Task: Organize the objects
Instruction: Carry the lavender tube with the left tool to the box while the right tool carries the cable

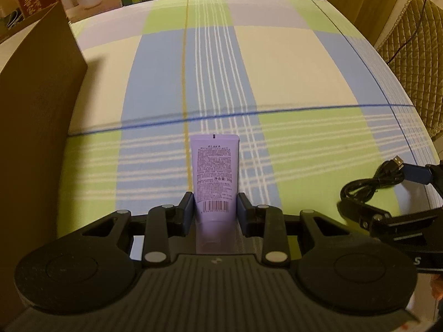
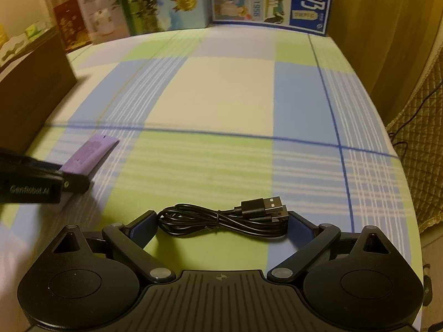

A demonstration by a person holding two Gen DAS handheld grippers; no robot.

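Your left gripper (image 1: pixel 215 204) pinches a purple tube (image 1: pixel 214 174) above the checked cloth (image 1: pixel 277 69). Your right gripper (image 2: pixel 221 225) stands spread around a coiled black cable (image 2: pixel 221 220), pads not pressing.

Both wrist cameras are looking steeply down, close over the near edge of the checked bed (image 1: pixel 277 63), facing the far-edge boxes (image 2: pixel 271 0), sharing the purple tube (image 1: pixel 215 177).
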